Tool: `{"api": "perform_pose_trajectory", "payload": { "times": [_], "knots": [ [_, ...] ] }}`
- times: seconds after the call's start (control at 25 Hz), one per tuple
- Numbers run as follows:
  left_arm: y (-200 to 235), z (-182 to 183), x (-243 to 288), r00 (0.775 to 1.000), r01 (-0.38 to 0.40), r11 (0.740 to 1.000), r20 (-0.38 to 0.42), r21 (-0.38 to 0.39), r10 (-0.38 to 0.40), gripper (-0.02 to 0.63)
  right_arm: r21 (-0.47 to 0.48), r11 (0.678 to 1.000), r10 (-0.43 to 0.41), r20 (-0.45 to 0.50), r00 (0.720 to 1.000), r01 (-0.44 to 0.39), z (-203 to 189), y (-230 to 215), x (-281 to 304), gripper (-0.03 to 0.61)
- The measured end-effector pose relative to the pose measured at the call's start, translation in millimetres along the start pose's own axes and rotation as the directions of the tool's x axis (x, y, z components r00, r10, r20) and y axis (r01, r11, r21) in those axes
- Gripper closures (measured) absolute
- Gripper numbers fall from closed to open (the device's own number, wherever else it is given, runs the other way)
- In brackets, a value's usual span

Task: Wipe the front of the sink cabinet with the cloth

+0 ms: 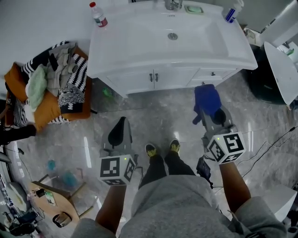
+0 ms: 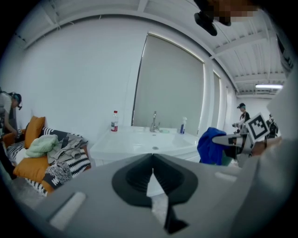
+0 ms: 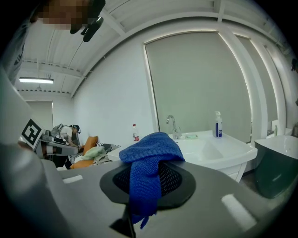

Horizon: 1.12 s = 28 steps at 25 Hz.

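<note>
The white sink cabinet [image 1: 156, 79] stands ahead with two doors and a drawer under a white basin [image 1: 172, 37]. My right gripper [image 1: 208, 108] is shut on a blue cloth [image 1: 207, 100], a short way in front of the cabinet's right side. That blue cloth [image 3: 148, 163] hangs over the closed jaws in the right gripper view. My left gripper [image 1: 120, 128] is shut with nothing in it, lower left over the floor, apart from the cabinet. In the left gripper view the sink [image 2: 144, 142] lies ahead and the cloth [image 2: 212, 145] shows at right.
A pile of clothes and cushions [image 1: 51, 83] lies left of the cabinet. A bottle [image 1: 98, 15] stands on the counter's left corner, a spray bottle [image 1: 231, 11] at the back right. A white fixture [image 1: 281, 65] is at far right. A cable [image 1: 272, 142] crosses the grey floor.
</note>
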<state>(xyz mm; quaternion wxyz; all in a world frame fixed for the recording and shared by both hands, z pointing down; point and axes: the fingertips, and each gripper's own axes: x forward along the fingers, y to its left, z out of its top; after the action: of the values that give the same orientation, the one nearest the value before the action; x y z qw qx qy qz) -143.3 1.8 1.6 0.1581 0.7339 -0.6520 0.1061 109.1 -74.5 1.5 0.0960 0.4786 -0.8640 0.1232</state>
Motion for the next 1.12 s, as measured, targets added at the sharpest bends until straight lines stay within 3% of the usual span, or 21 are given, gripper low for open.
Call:
{"api": "perform_pose_trajectory", "payload": {
  "times": [0.44, 0.76, 1.12],
  "knots": [
    [19, -25, 54, 0.999, -0.032, 0.999, -0.025, -0.001, 0.032, 0.603, 0.086, 0.985, 0.152, -0.017, 0.988, -0.15, -29, -8, 45, 0.511],
    [33, -79, 102, 0.999, -0.034, 0.999, -0.032, 0.003, 0.034, 0.603, 0.104, 0.995, 0.0, -0.087, 0.996, 0.009, -101, -56, 74, 0.506],
    [53, -165, 176, 1.0, -0.022, 1.0, -0.011, 0.014, 0.022, 0.603, 0.063, 0.991, -0.117, -0.051, 0.992, 0.12, -169, -115, 143, 0.508]
  ]
}}
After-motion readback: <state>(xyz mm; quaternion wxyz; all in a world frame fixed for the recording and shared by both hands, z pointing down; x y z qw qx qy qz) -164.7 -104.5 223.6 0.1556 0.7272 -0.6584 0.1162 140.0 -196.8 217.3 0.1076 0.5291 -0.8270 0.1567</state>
